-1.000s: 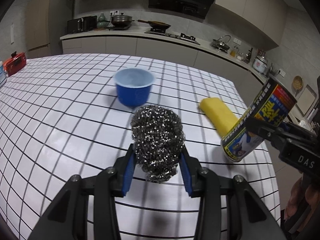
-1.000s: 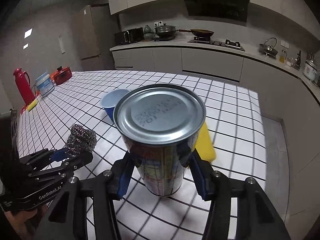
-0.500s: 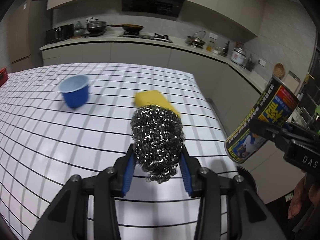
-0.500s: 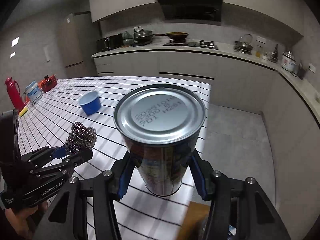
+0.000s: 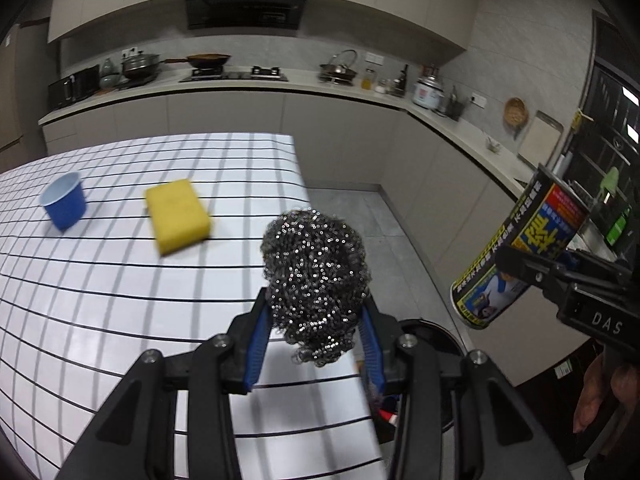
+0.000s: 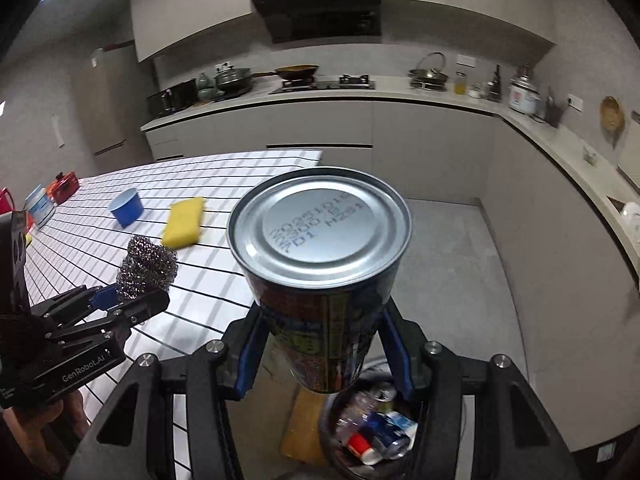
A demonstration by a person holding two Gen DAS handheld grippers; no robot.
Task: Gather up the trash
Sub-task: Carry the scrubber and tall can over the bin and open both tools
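At the bottom centre of the left wrist view, the left gripper [image 5: 316,344] clamps a steel wool scrubber [image 5: 316,280]. Low in the right wrist view, the right gripper [image 6: 322,344] grips a tin can [image 6: 320,264] above the trash bin [image 6: 372,432]. Farther off, upper left, a yellow sponge [image 5: 176,214] and blue cup [image 5: 64,204] sit on the checked tabletop [image 5: 100,304].

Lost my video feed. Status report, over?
Left gripper shut on steel scourer. Right gripper shut on can. Trash bin below, nothing blocking.

The can [image 6: 320,280] hides much of the trash bin [image 6: 340,456] beneath it.
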